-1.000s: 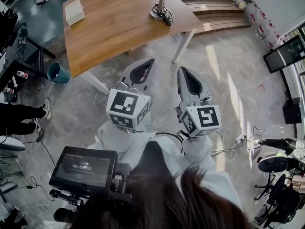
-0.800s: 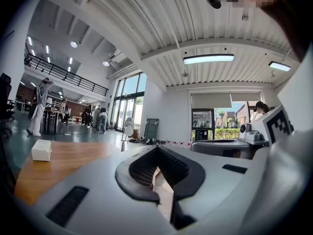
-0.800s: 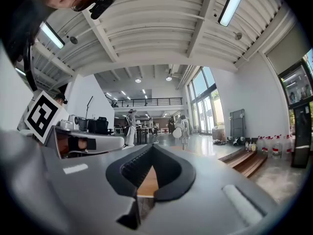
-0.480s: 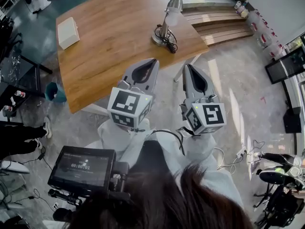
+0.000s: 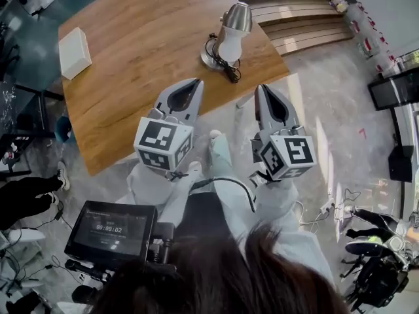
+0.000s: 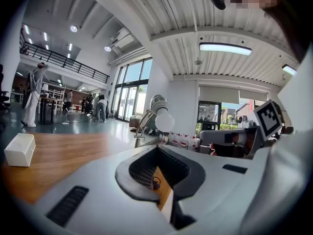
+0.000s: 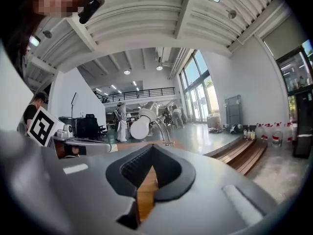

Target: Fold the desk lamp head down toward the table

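On the near side of the desk lamp (image 5: 228,38), that's where both my grippers are, not touching it. The left gripper (image 5: 194,84) has its jaws pressed together with nothing in them, and the right gripper (image 5: 263,89) is the same, closed and empty. All I see through the gap behind the jaws is wood.

The bit that matters for the next move is that the lamp sits ahead of me and between the two grippers. In the left gripper view it's a little right of my pointing line, and in the right gripper view it's a little left. From the head view I'd guess the left one is slightly nearer, but honestly it's close.

The lamp stands upright on its round base near the bench (image 5: 144,38) edge that faces me. The curved neck rises from the base and the lamp head (image 5: 237,17) is on top. The white bulb tilts toward me and a bit downward. So the long axis runs up, and I reckon the fold means pushing that head over and down from above. The cable (image 5: 229,70) is bunched at the lamp's base on my side, so it could get in the way.

Count:
- one lamp
- one cable bundle
- one bench
- two grippers
- one white box (image 5: 74,52), well off to the lamp's left
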